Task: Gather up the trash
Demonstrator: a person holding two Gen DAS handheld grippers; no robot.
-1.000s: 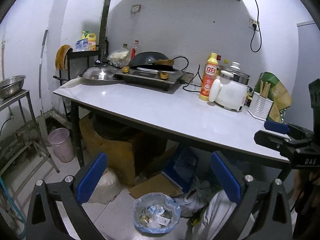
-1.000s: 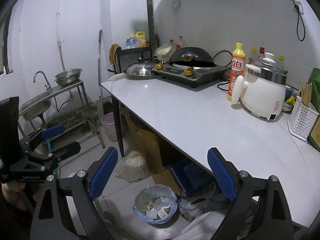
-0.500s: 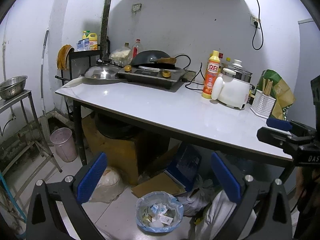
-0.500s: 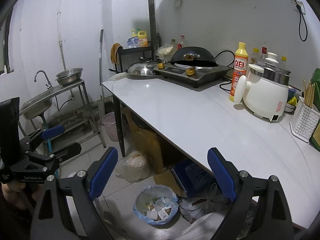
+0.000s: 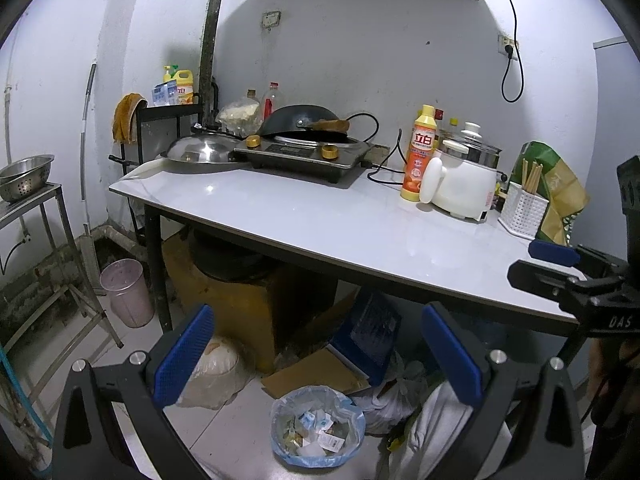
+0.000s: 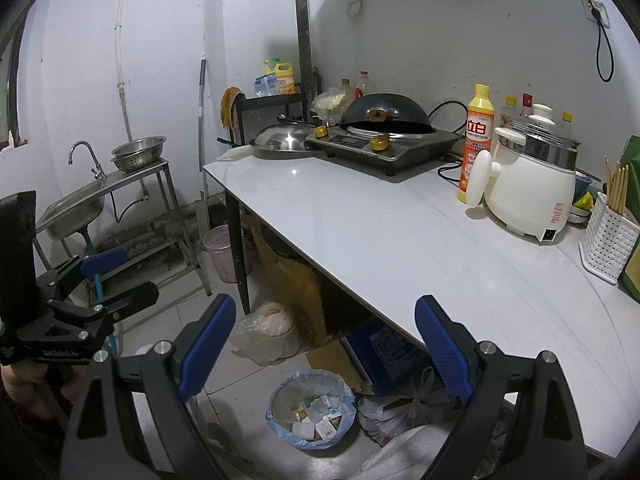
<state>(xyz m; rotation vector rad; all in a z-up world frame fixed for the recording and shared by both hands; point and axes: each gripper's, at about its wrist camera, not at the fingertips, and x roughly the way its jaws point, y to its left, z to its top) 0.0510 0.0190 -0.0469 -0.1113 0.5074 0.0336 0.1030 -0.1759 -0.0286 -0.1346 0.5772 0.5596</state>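
While both claws hang in the air before the table (image 5: 320, 216), the left claw (image 5: 316, 356) stands spread wide with nothing between its 2 blue pads (image 5: 184, 354). The right claw (image 6: 320, 344) is spread just as wide and holds nothing. The bin (image 5: 318, 426), lined with a blue bag and holding paper scraps, sits on the floor below and ahead of the left claw, framed between its fingers. From the right claw it lies below as well, between the fingers and nearer the left one (image 6: 312, 408).

Just right of the bin lie white bags (image 5: 424, 420), and behind it a flat piece of cardboard (image 5: 316, 372) and a blue box (image 5: 372, 332) rest under the table. A pale sack (image 5: 212, 372) sits on the floor behind the left claw's left finger.

Further ahead on the table stand a stove (image 5: 304, 154) with a wok (image 5: 304, 120), a steel lid (image 5: 200, 152), a yellow bottle (image 5: 420, 152), a white cooker (image 5: 460, 180) and a chopstick holder (image 5: 520, 208). Off to the left a pink pail (image 5: 126, 292) stands on the floor.

In the right wrist view the left claw shows at the left edge (image 6: 116, 276), with a sink (image 6: 76, 208) beyond it.
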